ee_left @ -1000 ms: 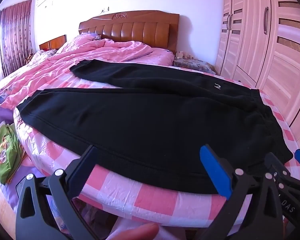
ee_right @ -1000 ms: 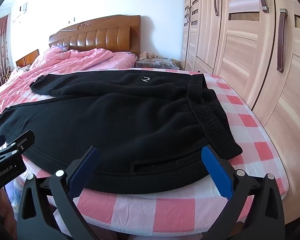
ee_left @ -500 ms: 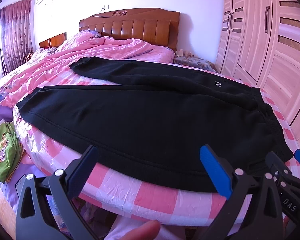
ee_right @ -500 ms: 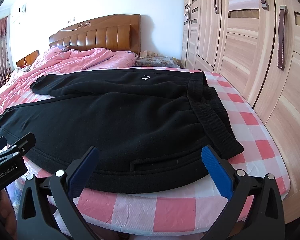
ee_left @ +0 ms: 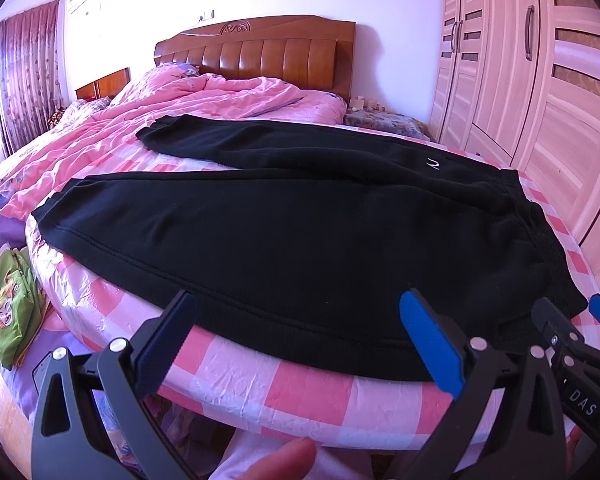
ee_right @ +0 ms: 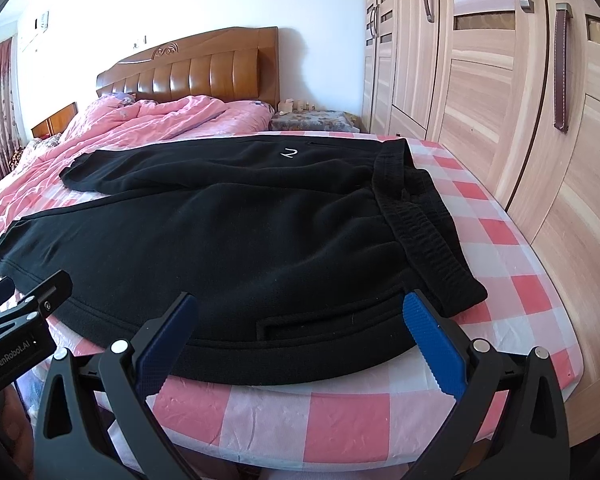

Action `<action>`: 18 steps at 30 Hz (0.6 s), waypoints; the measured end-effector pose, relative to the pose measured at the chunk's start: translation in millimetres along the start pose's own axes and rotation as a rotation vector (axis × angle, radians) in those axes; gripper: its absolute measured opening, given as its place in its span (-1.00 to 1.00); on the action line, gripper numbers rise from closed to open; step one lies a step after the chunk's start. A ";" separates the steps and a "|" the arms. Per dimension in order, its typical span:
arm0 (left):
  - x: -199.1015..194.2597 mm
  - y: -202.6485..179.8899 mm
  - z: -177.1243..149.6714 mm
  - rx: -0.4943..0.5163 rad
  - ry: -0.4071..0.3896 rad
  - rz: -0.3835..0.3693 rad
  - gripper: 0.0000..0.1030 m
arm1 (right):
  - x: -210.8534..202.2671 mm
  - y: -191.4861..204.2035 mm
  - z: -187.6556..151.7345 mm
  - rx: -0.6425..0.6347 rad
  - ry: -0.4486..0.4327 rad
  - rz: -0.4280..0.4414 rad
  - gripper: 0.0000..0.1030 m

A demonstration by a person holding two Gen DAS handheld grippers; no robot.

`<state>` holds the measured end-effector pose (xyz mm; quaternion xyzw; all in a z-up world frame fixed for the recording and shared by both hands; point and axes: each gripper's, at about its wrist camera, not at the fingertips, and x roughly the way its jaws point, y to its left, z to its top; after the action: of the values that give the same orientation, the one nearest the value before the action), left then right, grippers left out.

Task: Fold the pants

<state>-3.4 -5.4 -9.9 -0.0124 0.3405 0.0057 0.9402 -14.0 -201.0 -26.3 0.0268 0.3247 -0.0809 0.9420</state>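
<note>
I'm at the very start of the fold: the black pants (ee_left: 300,240) lie spread flat on the bed (ee_left: 300,384), waistband (ee_right: 416,216) toward the wardrobe (ee_right: 500,100), both legs running off toward the pink quilt (ee_left: 160,120), one leg beyond the other. My left claw (ee_left: 304,336) hangs just short of the near edge of the pants with its jaws spread wide and nothing between them. My right claw (ee_right: 300,336) is likewise wide open and empty, poised at the near hem close to the waistband corner. Next, as I judge it, both claws must go down onto that near edge, pinch the fabric and carry the near leg over onto the far one, keeping the seam taut between them. Hard to read: the far leg's cuff blends into the quilt, black on black hides any creases, and I cannot tell how far the fabric overhangs the mattress edge. A fingertip (ee_left: 284,460) shows at the bottom of the left view, the rest cut off
</note>
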 end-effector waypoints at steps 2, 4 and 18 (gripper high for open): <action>0.4 0.3 0.7 0.000 0.000 0.000 0.97 | 0.0 -0.1 -0.1 -0.001 0.000 0.000 0.92; 0.6 0.2 0.6 -0.001 0.002 -0.001 0.97 | 0.0 -0.2 0.1 -0.001 -0.001 -0.001 0.92; 1.3 0.6 1.0 -0.003 0.009 -0.003 0.97 | 0.3 -1.1 -0.4 0.001 0.002 0.002 0.92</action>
<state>-1.8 -4.7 -10.0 -0.0144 0.3447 0.0048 0.9386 -14.2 -202.1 -26.8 0.0278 0.3254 -0.0802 0.9418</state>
